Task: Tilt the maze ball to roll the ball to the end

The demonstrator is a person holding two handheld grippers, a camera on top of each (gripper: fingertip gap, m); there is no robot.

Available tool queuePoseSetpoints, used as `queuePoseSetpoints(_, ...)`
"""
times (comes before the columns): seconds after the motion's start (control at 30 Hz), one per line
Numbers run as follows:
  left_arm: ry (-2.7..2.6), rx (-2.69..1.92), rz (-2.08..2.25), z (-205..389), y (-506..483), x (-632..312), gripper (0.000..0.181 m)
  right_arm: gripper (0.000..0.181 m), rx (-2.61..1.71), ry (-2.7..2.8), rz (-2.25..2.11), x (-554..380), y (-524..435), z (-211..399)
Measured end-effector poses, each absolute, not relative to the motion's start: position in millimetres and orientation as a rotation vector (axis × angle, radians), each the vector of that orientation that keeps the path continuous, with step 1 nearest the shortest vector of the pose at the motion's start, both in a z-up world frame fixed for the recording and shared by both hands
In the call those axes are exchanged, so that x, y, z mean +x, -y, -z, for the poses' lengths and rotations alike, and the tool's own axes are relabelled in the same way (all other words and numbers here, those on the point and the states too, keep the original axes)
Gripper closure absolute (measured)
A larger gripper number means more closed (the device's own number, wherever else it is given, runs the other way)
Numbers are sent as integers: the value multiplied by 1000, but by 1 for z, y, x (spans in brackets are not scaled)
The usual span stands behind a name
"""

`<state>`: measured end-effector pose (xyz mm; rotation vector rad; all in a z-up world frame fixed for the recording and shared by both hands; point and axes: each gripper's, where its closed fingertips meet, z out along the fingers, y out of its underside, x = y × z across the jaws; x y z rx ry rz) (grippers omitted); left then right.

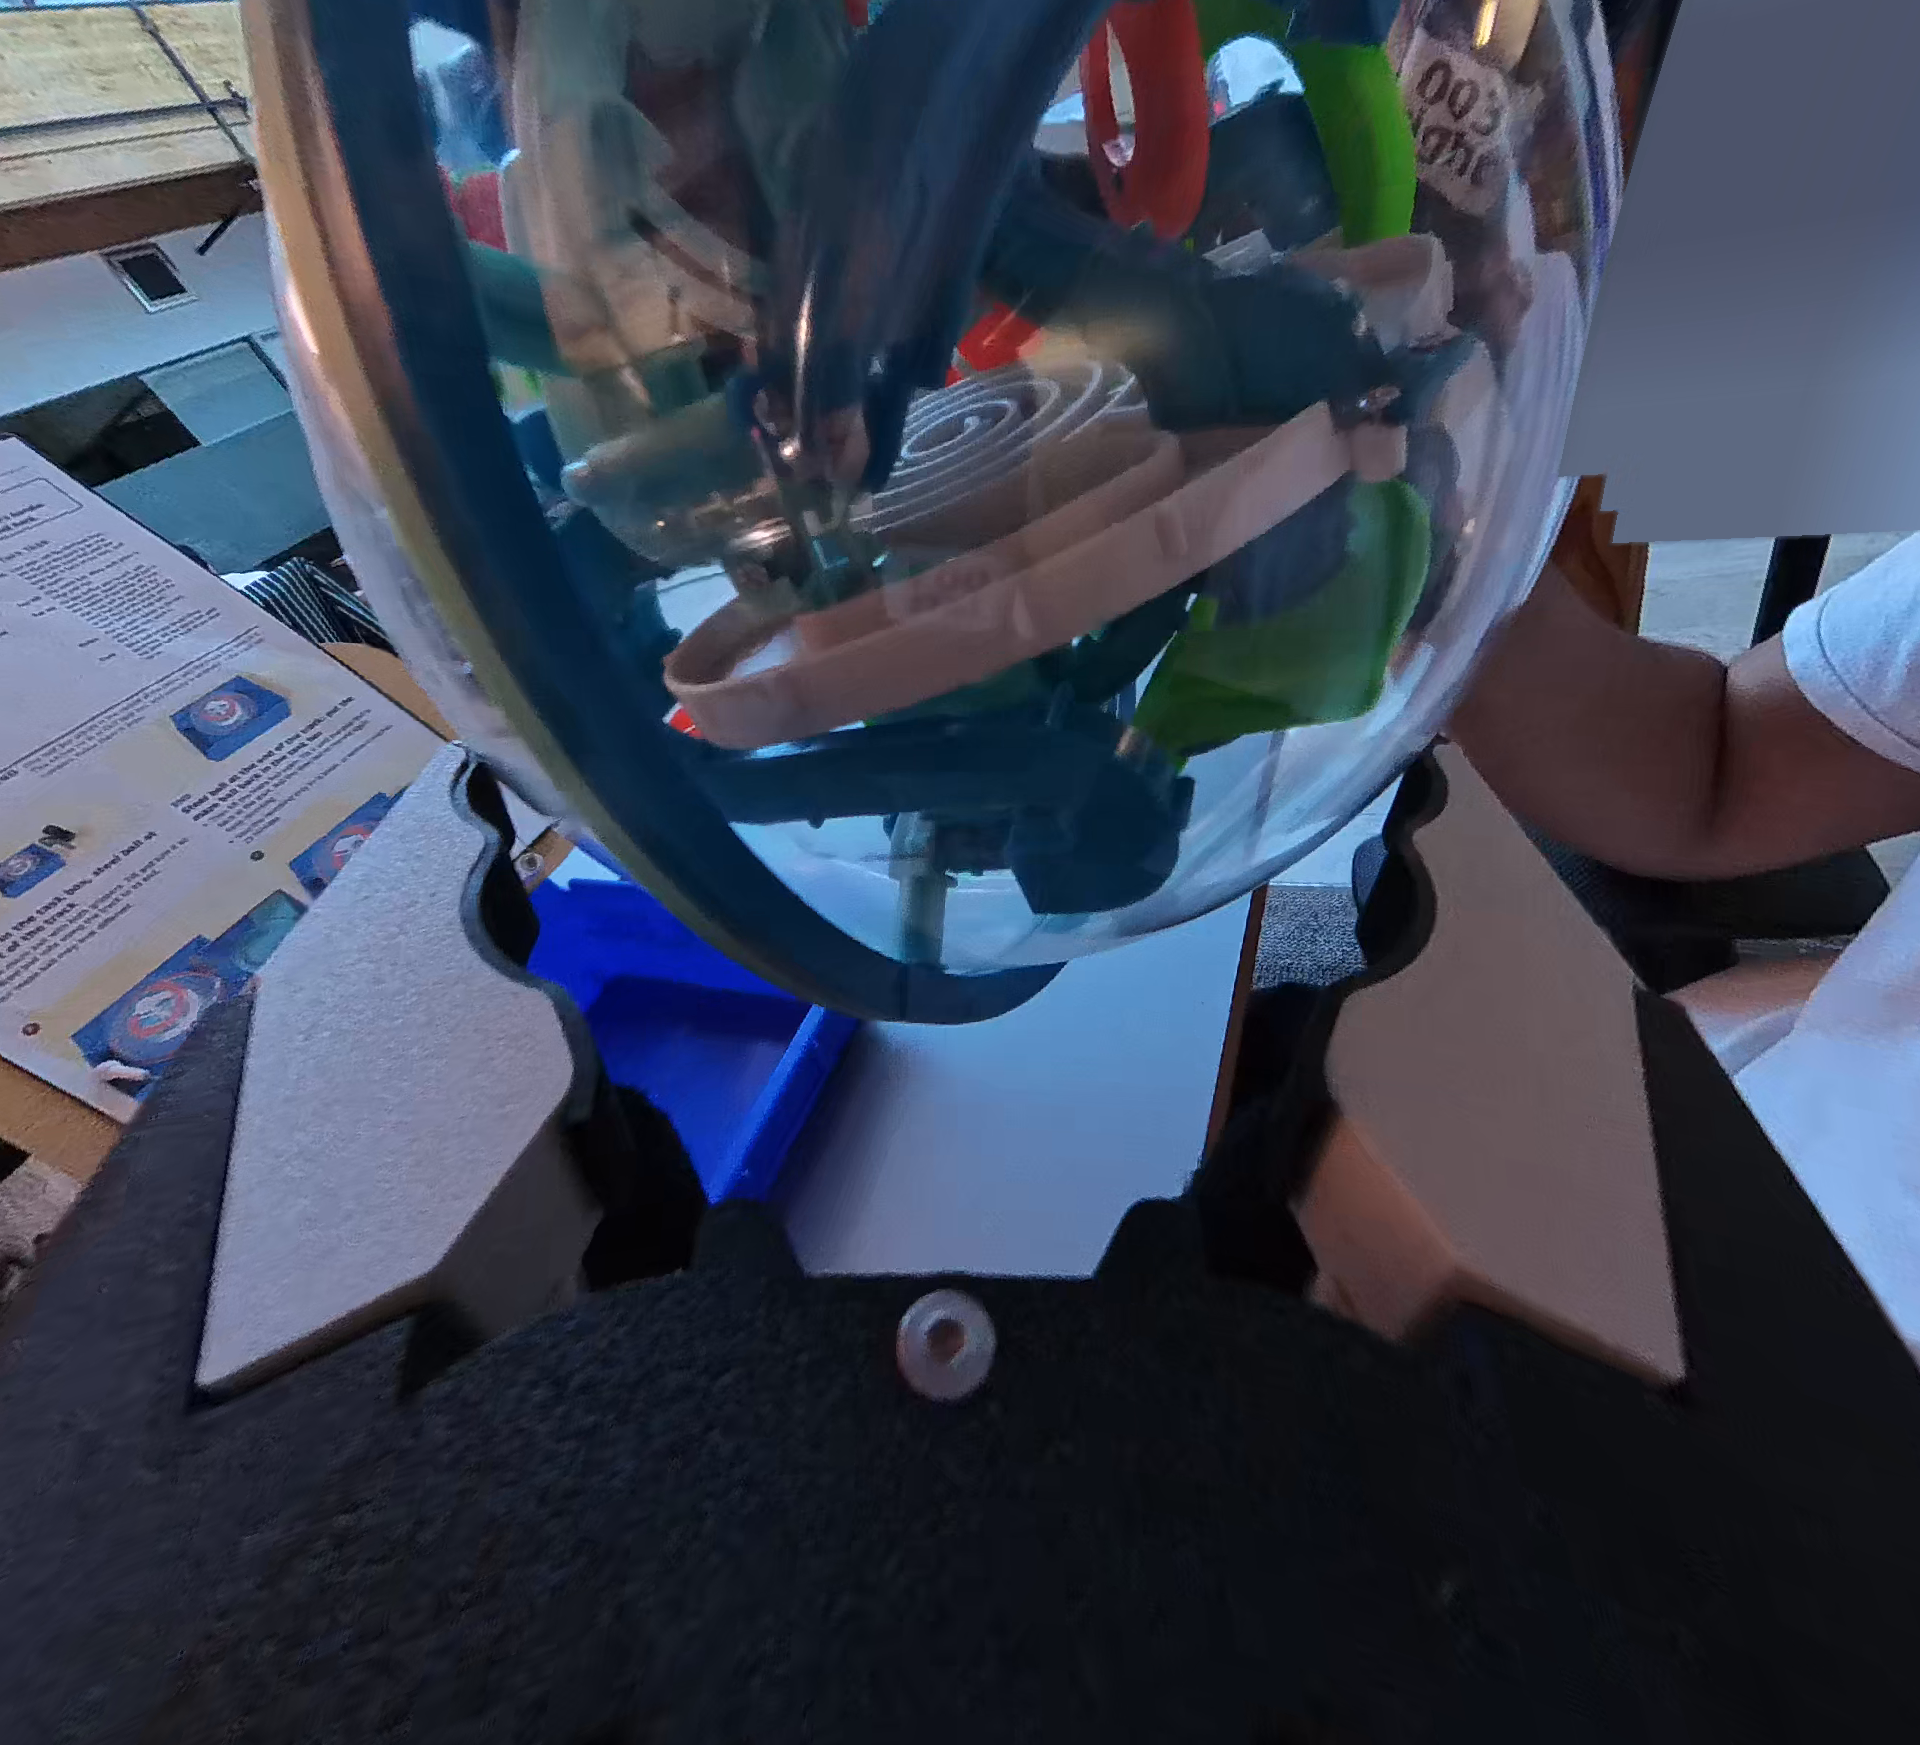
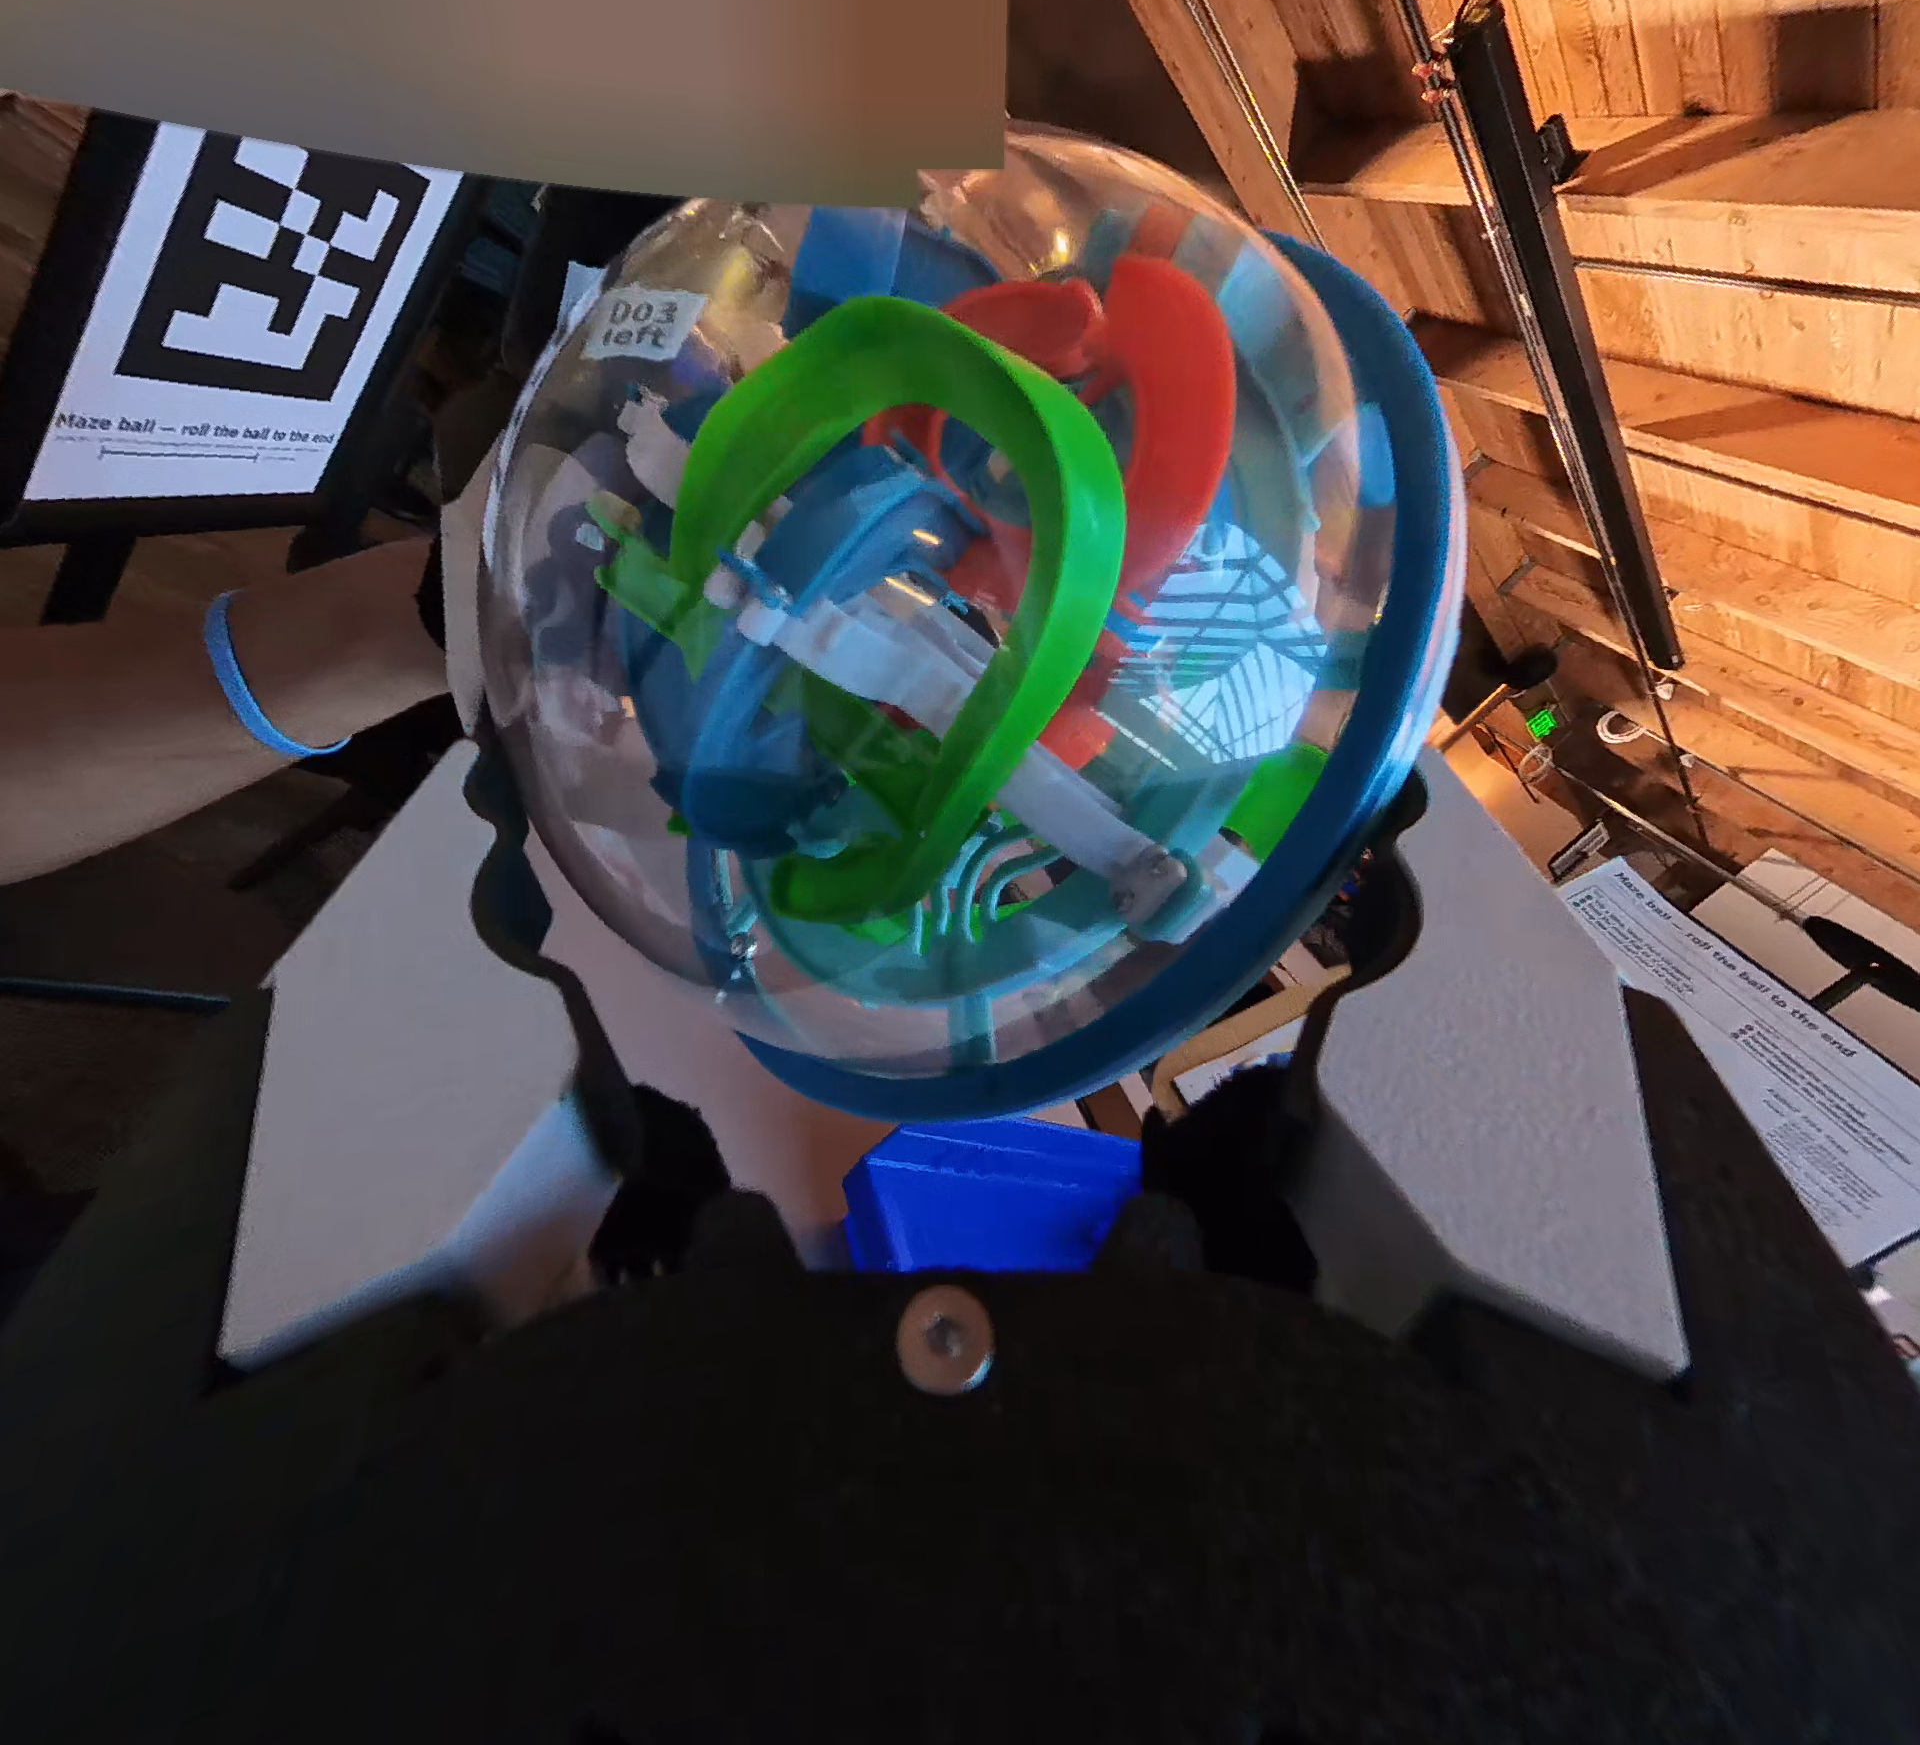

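Observation:
The maze ball (image 1: 935,407) is a clear sphere with a dark blue ring around its middle and green, red, blue and beige tracks inside. It is held up in the air and tilted. My left gripper (image 1: 945,822) is shut on its lower part, with both fingertips touching the shell. My right gripper (image 2: 945,864) is shut on the maze ball (image 2: 966,635) from the opposite side, one fingertip against the blue ring (image 2: 1392,635). I cannot make out the small ball on the tracks.
A bright blue box (image 1: 707,1051) sits on the white table (image 1: 1039,1134) right under the sphere and also shows in the right wrist view (image 2: 987,1196). Printed instruction sheets (image 1: 156,760) (image 2: 1766,1051) lie beside it. A person's arm (image 1: 1662,739) is at the right. A black-and-white marker board (image 2: 260,293) stands behind.

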<state>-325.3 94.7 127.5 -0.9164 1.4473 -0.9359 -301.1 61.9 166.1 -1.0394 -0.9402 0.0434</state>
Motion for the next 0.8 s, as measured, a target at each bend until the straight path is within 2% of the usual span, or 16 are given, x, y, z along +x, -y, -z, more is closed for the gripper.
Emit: queuePoseSetpoints(0.8,-1453,-909,846,-128,-98,-339,22,27,-1055,943,-16,-311,-66,-161)
